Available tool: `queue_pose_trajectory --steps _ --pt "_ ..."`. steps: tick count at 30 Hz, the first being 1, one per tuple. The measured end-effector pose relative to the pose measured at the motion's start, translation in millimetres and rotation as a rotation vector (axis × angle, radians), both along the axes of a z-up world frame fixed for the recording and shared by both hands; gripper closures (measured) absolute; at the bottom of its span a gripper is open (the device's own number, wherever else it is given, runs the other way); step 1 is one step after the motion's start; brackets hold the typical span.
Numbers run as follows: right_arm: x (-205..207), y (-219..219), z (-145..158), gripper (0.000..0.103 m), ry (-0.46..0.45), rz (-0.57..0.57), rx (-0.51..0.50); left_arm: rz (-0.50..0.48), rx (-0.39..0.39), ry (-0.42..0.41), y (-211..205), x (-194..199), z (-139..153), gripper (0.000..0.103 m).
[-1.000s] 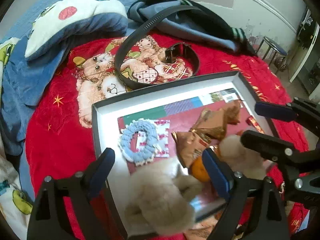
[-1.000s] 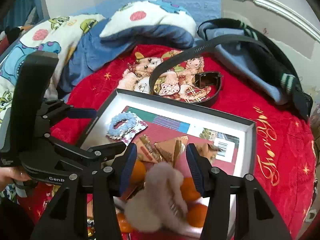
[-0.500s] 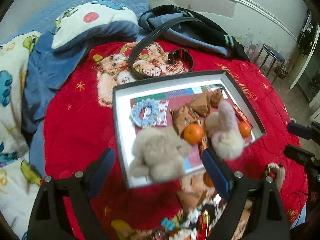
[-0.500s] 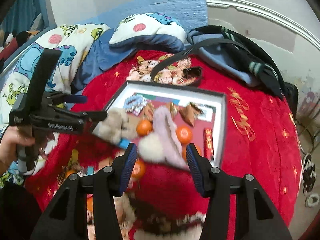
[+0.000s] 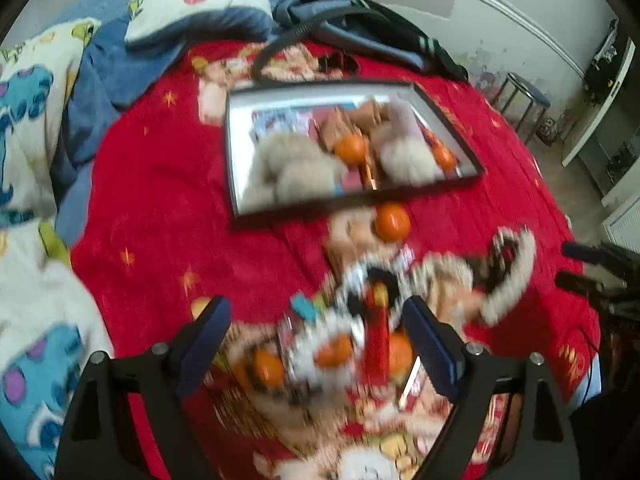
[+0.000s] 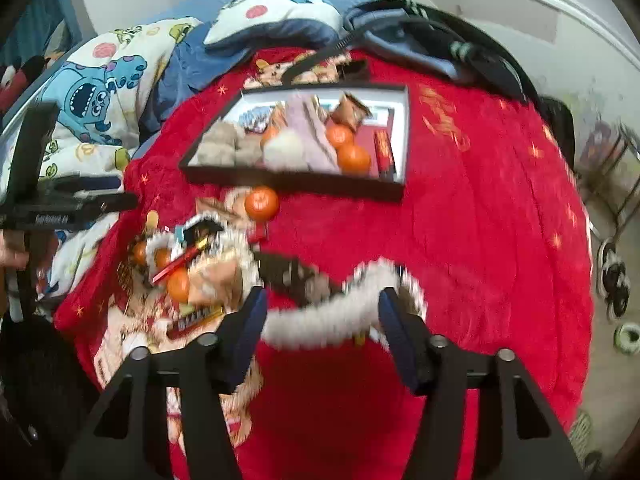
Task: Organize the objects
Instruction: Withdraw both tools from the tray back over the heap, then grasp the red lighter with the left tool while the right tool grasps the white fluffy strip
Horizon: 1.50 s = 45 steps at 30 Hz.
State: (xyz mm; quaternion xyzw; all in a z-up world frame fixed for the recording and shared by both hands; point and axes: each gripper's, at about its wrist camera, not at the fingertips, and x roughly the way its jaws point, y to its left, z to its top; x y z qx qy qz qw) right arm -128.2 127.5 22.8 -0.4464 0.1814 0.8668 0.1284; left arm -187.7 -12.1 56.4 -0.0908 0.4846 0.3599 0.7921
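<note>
A black-rimmed tray point(image 5: 236, 148) point(image 6: 404, 120) lies on the red blanket, holding fluffy beige plush items point(image 5: 288, 164), oranges point(image 5: 351, 148) and brown packets. One orange point(image 5: 392, 222) point(image 6: 261, 203) lies just outside its near edge. A blurred pile of oranges, a red stick and white-trimmed items point(image 5: 352, 336) point(image 6: 192, 264) lies nearer. My left gripper point(image 5: 320, 344) is open and empty above the pile. My right gripper point(image 6: 322, 320) is open over a white fluffy band point(image 6: 340, 308).
Cartoon-print bedding point(image 5: 28, 120) lies to the left. A pillow point(image 5: 192, 12), a dark bag point(image 5: 360, 28) and a black belt point(image 6: 316, 58) lie beyond the tray. A stool point(image 5: 524, 100) stands off the bed's right side.
Both grippers have pulled back from the tray toward the near side of the bed. The pile and fluffy band have come into view. The plush items stay in the tray.
</note>
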Motion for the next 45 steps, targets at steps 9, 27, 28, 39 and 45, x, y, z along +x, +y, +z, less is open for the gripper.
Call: queue_pose_trajectory --steps 9,27,28,39,45 --pt "15.3 -16.5 -24.3 0.042 -0.055 0.029 -0.015 -0.076 -0.080 0.036 -42.5 -30.2 -42.8 0.022" --pt "-12.5 -4.1 -46.0 0.042 -0.068 -0.056 -0.056 -0.088 -0.086 -0.019 -21.0 -7.8 -65.1 0.044" --pt "-15.7 -3.4 -48.9 0.042 -0.079 -0.070 -0.066 -0.088 -0.095 -0.023 -19.6 -8.6 -66.0 0.044" --pt "-25.3 0.8 -58.0 0.059 -0.097 -0.133 -0.053 -0.100 -0.078 -0.050 -14.3 -7.7 -64.2 0.054" --pt "-20.2 5.9 -48.3 0.083 -0.035 -0.135 -0.067 -0.129 -0.102 -0.048 -17.3 -6.3 -66.3 0.082"
